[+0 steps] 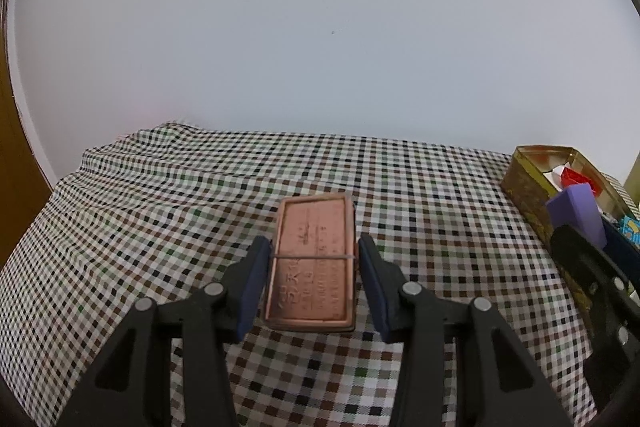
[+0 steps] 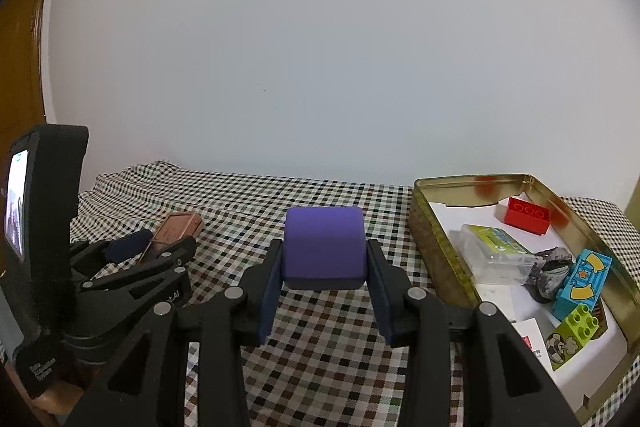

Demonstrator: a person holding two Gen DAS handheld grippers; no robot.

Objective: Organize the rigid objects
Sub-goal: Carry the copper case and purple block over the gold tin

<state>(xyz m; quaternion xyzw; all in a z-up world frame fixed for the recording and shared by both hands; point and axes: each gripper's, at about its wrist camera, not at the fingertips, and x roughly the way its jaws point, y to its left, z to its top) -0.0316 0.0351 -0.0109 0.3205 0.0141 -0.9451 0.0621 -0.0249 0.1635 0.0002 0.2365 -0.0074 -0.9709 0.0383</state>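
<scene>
Right wrist alone, tin's (image 2: 420, 223) toy bricks (image 2: 524, 215)

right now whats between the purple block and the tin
Nothing: only bare checked cloth lies between the purple block and the tin, as the right wrist view shows.

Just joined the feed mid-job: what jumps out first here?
The purple box clamped in the right gripper above the checked cloth. Right of it, a gold tin holds toy bricks. On the left, the left gripper holds a copper-coloured case.
</scene>
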